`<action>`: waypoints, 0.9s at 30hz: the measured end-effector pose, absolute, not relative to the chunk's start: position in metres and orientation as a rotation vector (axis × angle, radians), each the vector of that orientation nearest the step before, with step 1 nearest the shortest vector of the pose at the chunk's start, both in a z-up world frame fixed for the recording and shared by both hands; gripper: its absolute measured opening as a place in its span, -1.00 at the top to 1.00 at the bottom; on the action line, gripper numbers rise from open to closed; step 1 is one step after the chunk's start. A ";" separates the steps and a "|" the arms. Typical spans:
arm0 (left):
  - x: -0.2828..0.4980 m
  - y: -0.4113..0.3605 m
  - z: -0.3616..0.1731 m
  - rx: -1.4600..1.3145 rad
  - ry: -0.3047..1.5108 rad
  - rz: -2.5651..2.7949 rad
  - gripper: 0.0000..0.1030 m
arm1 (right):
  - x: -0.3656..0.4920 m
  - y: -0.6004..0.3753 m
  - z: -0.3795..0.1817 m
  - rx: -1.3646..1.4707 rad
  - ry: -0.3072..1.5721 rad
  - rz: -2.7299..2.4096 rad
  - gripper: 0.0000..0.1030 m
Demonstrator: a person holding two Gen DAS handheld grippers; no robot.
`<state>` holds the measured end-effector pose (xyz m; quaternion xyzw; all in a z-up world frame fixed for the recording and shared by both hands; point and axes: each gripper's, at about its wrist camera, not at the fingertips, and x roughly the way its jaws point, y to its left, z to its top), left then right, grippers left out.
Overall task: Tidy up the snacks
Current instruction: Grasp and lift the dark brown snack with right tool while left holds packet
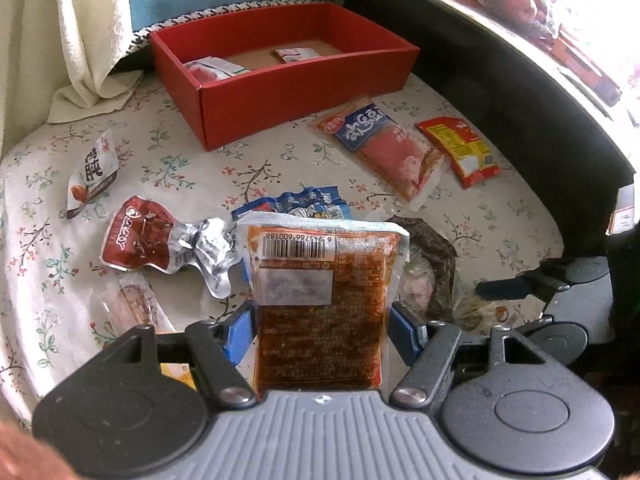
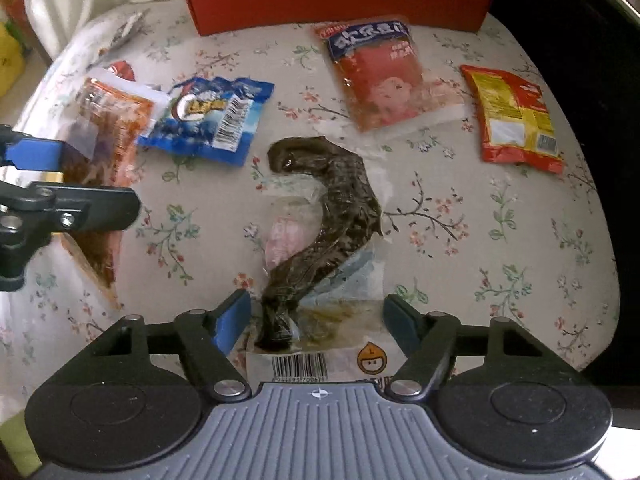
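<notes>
Jaws of the left gripper [image 1: 322,326] pinch the spicy red packet [image 1: 320,300] upright, short of the red box [image 1: 280,76] ahead, while the right gripper [image 2: 316,320], nearer the dark seaweed pouch [image 2: 320,216], stands spread astride its near end, its length running away forward.

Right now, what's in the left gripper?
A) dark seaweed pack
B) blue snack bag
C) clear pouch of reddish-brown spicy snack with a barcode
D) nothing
C: in the left wrist view the left gripper has its blue fingers pressed on both sides of the clear spicy pouch, barcode end up, lifted above the floral tablecloth; the blue bag and dark seaweed pack lie on the cloth.
</notes>
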<state>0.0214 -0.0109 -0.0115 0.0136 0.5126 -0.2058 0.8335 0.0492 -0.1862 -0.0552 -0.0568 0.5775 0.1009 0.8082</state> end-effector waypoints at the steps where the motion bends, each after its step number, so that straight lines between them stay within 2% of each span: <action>1: 0.021 -0.010 -0.011 0.027 1.088 -0.438 -0.20 | 0.049 -0.187 -0.054 -0.119 1.239 0.209 -0.51; 12: 0.021 -0.002 -0.003 -0.030 1.061 -0.449 -0.20 | 0.041 -0.229 -0.026 0.284 1.155 0.255 -0.50; 19: 0.024 0.002 0.000 -0.075 1.043 -0.441 -0.20 | 0.046 -0.252 -0.025 0.574 1.112 0.318 -0.50; 27: 0.029 0.005 0.002 -0.118 1.034 -0.438 -0.20 | 0.049 -0.266 -0.029 0.783 1.074 0.378 -0.50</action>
